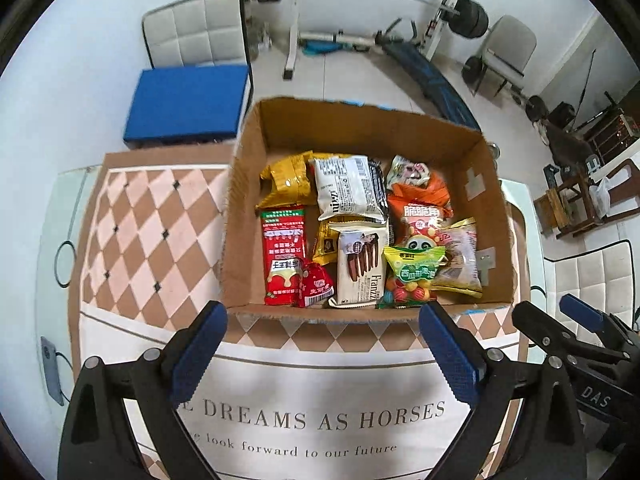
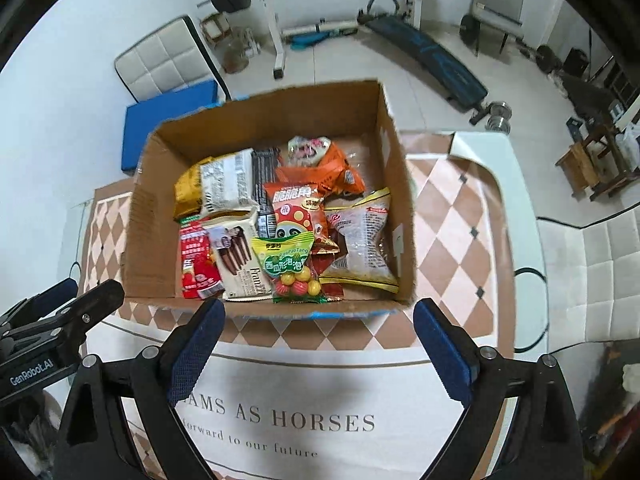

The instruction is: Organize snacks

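A weight bench (image 1: pixel 424 68) and white chairs (image 1: pixel 200 28) back the patterned surface (image 1: pixel 152 240). Both grippers, left (image 1: pixel 322 338) and right (image 2: pixel 318 334), have fingers spread wide and empty. Just beyond stands the cardboard box (image 1: pixel 352 128), holding the snacks (image 1: pixel 360 232).

Plain brown cardboard box (image 1: pixel 360 128), packed with colour. Mustard-yellow packet (image 1: pixel 286 180) upper left inside, white wrapper with black print (image 1: pixel 348 190) beside it, orange bag (image 1: pixel 420 200) at right. Red pouch with green top band (image 1: pixel 282 252) lower left. Cream pack showing dark brown sticks (image 1: pixel 362 264). Green-labelled candy bag (image 1: pixel 412 276) with red and yellow balls. Pink, brown and white diamond-patterned cloth (image 1: pixel 152 240) over the desk. Blue cushion (image 1: pixel 188 100), upper left. Blue pads on black gripper fingers (image 1: pixel 200 352).
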The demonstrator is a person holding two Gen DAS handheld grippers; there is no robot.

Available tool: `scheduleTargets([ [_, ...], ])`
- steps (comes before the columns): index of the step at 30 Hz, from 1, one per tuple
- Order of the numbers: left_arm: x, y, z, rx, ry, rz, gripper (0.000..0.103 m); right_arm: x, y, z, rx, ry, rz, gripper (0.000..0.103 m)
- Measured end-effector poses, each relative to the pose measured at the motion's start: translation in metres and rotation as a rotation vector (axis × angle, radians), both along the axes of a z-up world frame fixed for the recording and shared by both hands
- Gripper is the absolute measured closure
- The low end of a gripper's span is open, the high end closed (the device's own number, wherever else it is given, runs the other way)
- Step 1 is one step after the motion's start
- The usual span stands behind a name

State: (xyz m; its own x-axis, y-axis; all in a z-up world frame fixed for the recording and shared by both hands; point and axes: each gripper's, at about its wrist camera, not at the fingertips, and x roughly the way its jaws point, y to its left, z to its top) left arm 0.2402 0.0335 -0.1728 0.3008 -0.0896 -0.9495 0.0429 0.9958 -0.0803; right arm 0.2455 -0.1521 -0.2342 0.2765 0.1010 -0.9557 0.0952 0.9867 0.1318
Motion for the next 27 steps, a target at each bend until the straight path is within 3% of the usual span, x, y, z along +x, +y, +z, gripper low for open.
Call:
scheduleTargets([
  [17, -0.131, -0.002, 0.091, 0.006, -0.223, -0.045, 0.005, -0.144, 0.006, 0.111, -0.012, -0.202, 0.011, 0.006],
  [27, -0.174, -0.004, 0.132, 0.017, -0.317, -0.062, 0.005, -0.199, 0.006, 0.156, 0.011, -0.261, 0.019, 0.006],
])
